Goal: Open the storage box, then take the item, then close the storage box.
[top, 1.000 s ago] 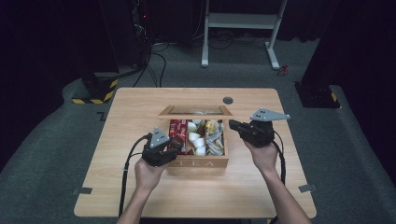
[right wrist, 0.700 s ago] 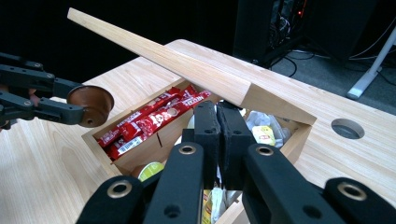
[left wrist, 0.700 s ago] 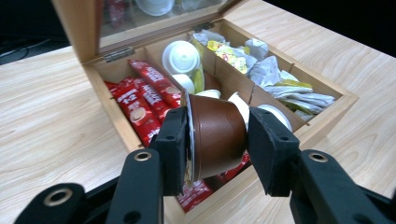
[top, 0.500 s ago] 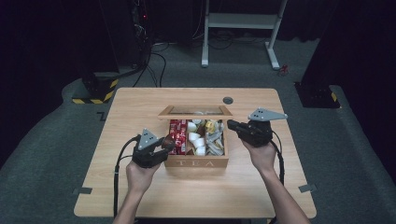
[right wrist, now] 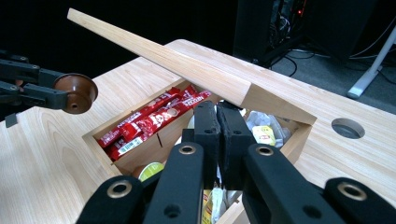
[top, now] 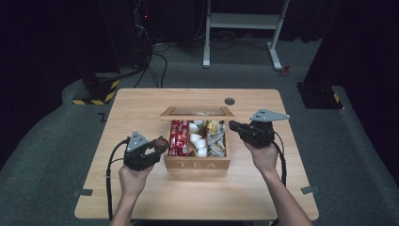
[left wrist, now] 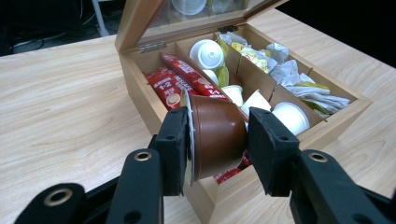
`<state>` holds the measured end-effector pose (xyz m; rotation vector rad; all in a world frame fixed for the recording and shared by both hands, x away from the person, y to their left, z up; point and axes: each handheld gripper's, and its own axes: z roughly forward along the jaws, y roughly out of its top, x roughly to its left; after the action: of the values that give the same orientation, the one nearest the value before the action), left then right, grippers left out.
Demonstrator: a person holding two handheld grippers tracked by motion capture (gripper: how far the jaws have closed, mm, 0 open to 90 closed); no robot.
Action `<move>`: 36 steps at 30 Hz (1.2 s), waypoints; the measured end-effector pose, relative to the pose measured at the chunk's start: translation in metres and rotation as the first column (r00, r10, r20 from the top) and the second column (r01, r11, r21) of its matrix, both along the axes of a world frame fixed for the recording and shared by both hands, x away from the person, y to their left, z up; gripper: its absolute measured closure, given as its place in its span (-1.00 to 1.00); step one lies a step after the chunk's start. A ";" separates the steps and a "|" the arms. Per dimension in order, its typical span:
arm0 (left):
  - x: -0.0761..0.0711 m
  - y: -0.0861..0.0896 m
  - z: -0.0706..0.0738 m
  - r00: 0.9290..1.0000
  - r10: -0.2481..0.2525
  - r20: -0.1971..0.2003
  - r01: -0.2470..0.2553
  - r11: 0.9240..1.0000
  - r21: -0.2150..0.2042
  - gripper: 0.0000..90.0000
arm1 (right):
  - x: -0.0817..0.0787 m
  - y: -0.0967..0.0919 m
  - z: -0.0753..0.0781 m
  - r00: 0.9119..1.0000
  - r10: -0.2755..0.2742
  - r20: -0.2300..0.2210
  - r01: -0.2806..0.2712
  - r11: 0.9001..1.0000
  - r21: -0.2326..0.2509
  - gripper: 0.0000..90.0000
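Left tool (left wrist: 217, 149) is clamped on a brown coffee capsule (left wrist: 215, 137), foil rim against one pad, cup body squeezed between both; in the high view the capsule (top: 161, 142) sits just off the left wall of the tea box (top: 197, 165), over the counter (top: 141, 197), clear of the compartments. Right tool (right wrist: 218, 126) has its jaws pressed together with nothing between them, hanging at the box's right side, just above the sachet compartment; in the high view it (top: 234, 126) is at the right edge near the open lid (top: 197, 111). Inside the box: red stick packs (left wrist: 180, 79) in the left bay, white creamer cups (left wrist: 210, 53) in the middle, crumpled tea sachets (left wrist: 299, 81) on the right. Step in hand looks like pulling the capsule out of the box, carry phase, pick already done. Next move probably: take the capsule further out over bare counter left of the box, lower it, then let go so it lands flat rather than rolling. Grip is sideways on a round cup, so it may tip on release. Right tool looks idle, maybe steadying the box.
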<state>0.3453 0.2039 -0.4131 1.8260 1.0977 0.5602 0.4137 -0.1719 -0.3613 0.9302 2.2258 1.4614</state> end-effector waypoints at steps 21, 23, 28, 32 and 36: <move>0.000 0.027 -0.015 0.996 0.078 -0.036 -0.078 0.997 -0.008 0.31 | 0.002 0.001 0.002 1.000 0.000 -0.003 0.000 1.000 0.010 0.94; 0.001 0.029 -0.017 0.995 0.088 -0.036 -0.088 0.996 -0.002 0.31 | 0.002 0.002 0.002 1.000 0.000 -0.004 0.000 1.000 0.008 0.94; 0.002 0.035 -0.023 0.993 0.109 -0.046 -0.109 0.994 -0.004 0.31 | 0.002 0.002 0.003 1.000 -0.001 -0.005 0.001 1.000 0.008 0.94; 0.003 0.038 -0.029 0.992 0.116 -0.051 -0.116 0.993 0.002 0.31 | 0.002 0.002 0.003 1.000 -0.004 -0.004 0.004 1.000 0.004 0.93; 0.004 0.042 -0.033 0.990 0.127 -0.055 -0.128 0.992 -0.008 0.31 | 0.001 0.002 0.001 1.000 0.000 -0.007 0.000 1.000 0.005 0.93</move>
<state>0.3496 0.2456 -0.4465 1.7783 1.2586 0.5807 0.4146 -0.1703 -0.3602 0.9382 2.2278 1.4663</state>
